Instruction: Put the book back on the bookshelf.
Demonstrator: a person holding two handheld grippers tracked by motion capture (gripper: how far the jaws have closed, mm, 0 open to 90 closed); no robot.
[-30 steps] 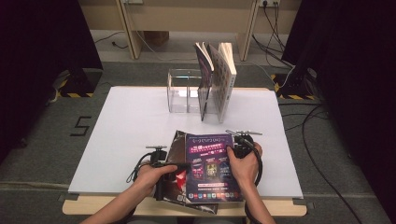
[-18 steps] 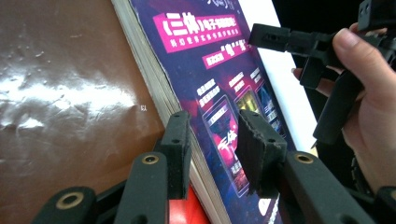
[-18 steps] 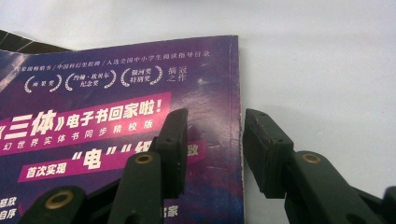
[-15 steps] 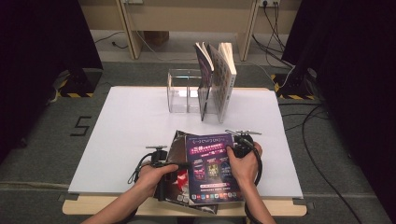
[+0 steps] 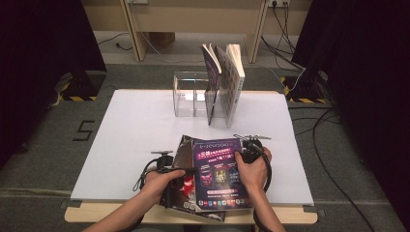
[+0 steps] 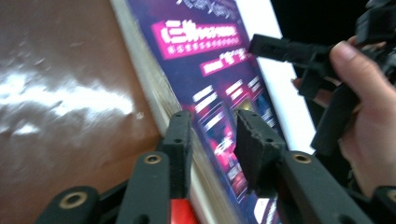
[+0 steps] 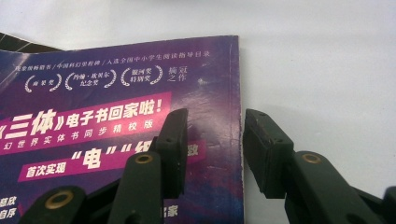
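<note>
A purple-covered book (image 5: pixel 220 174) lies on a dark brown book (image 5: pixel 185 147) near the front edge of the white table (image 5: pixel 135 130). My left gripper (image 5: pixel 183 186) is at the purple book's left side. In the left gripper view its jaws (image 6: pixel 210 121) straddle the page edge of the purple book (image 6: pixel 219 84) above the brown cover (image 6: pixel 70 93); they have just opened a little and stand apart from it. My right gripper (image 5: pixel 244 154) is open at the book's right edge, with one jaw over the cover (image 7: pixel 116 121) and the other over the table (image 7: pixel 215 116). The right gripper (image 6: pixel 299 56) also shows across the book.
A clear acrylic holder (image 5: pixel 188 94) stands at the back of the table, with two books (image 5: pixel 225 82) upright against its right side. The two flat books slightly overhang the table's front edge. Cables lie on the floor at the right.
</note>
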